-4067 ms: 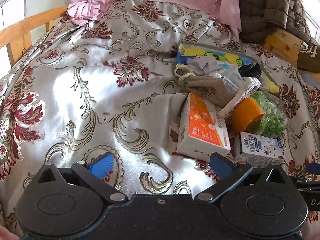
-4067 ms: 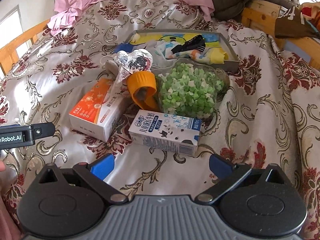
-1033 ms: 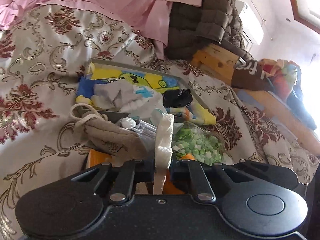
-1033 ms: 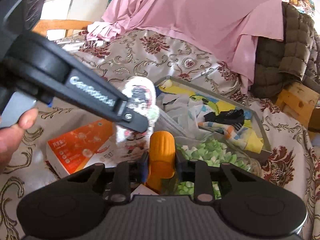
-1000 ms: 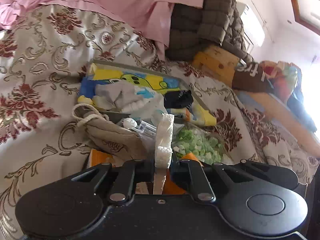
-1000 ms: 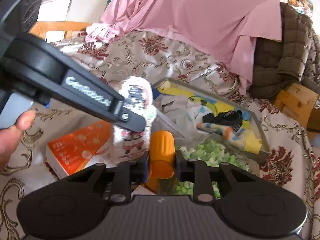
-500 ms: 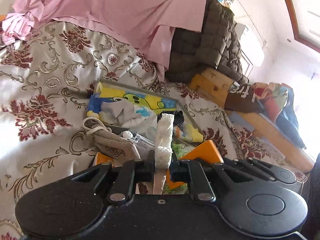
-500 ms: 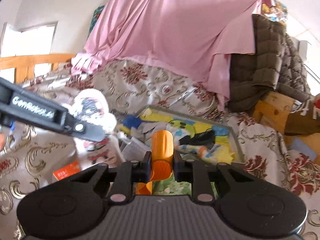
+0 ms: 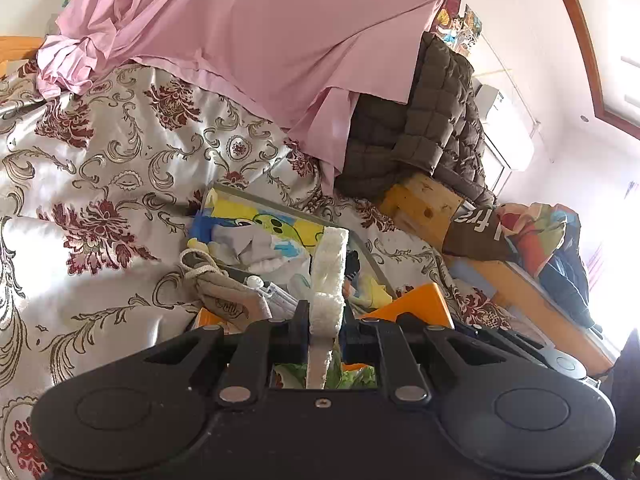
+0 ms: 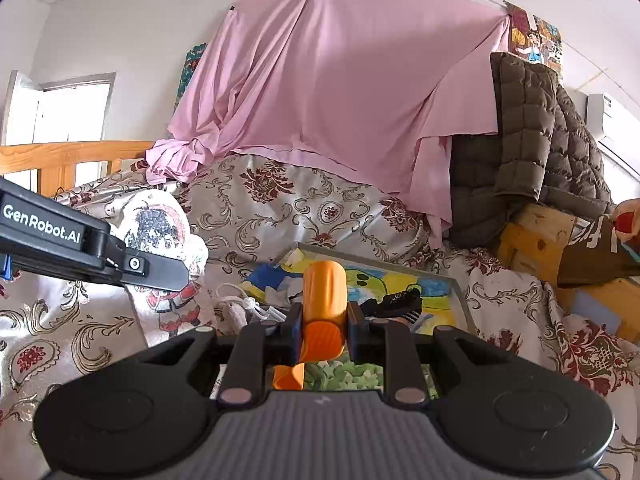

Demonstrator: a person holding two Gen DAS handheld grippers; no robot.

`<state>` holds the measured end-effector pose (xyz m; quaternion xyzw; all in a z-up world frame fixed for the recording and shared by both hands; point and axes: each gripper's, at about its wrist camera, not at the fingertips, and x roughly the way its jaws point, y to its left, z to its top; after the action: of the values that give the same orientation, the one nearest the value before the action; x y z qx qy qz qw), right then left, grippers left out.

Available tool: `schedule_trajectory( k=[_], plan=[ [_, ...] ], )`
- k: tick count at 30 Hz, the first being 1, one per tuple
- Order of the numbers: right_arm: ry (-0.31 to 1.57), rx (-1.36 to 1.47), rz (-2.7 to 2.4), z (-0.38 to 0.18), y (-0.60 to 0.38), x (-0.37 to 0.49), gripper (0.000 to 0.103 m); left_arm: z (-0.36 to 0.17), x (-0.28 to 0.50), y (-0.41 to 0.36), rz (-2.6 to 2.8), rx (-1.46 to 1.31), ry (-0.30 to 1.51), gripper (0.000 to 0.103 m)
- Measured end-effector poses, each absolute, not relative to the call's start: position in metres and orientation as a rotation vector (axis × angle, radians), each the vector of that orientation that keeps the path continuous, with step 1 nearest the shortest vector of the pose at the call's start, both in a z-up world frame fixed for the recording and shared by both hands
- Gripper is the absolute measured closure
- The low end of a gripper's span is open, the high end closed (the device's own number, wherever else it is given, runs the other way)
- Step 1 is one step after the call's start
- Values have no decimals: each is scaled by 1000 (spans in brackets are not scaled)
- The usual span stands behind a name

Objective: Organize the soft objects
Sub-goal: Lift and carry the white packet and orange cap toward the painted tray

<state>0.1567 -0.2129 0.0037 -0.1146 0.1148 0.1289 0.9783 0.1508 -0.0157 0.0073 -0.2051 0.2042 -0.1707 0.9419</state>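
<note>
Left wrist view: left tongs [image 9: 325, 322] clamped on a flat white plush pad [image 9: 329, 276], seen edge-on, standing upright between the jaws. Right wrist view shows its printed cartoon face [image 10: 160, 236], pad hanging off the bed w/ the left tongs' arm across it. Right tongs [image 10: 323, 326] pinch an orange foam roll [image 10: 323, 300], upright, top poking above the jaws. Both items held up over the clutter; grey tray [image 10: 460, 296] w/ yellow cartoon liner and socks lies just beyond on the floral bedspread [image 10: 280, 200].

Step, my read: carry both softs to the tray. Advice: keep grips firm, pad is thin and could slip; come in over the tray rim, lower, then release one at a time.

Pose: both tongs point slightly below level, roughly side by side, left one nearer the bed's left.
</note>
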Motion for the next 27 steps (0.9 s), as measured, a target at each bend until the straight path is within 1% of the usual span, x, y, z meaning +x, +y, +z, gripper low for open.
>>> schedule_trajectory(
  k=[8, 12, 20, 27],
  plan=[
    [201, -207, 270, 11, -215, 164, 79, 10, 158, -9, -325, -424, 402, 89],
    [178, -190, 298, 24, -209, 189, 79, 22, 179, -2, -302, -429, 387, 89],
    [158, -43, 340, 44, -209, 286, 79, 51, 271, 4, -312, -384, 346, 89],
    [239, 133, 315, 39, -226, 367, 79, 39, 359, -7, -340, -361, 400, 89]
  ],
)
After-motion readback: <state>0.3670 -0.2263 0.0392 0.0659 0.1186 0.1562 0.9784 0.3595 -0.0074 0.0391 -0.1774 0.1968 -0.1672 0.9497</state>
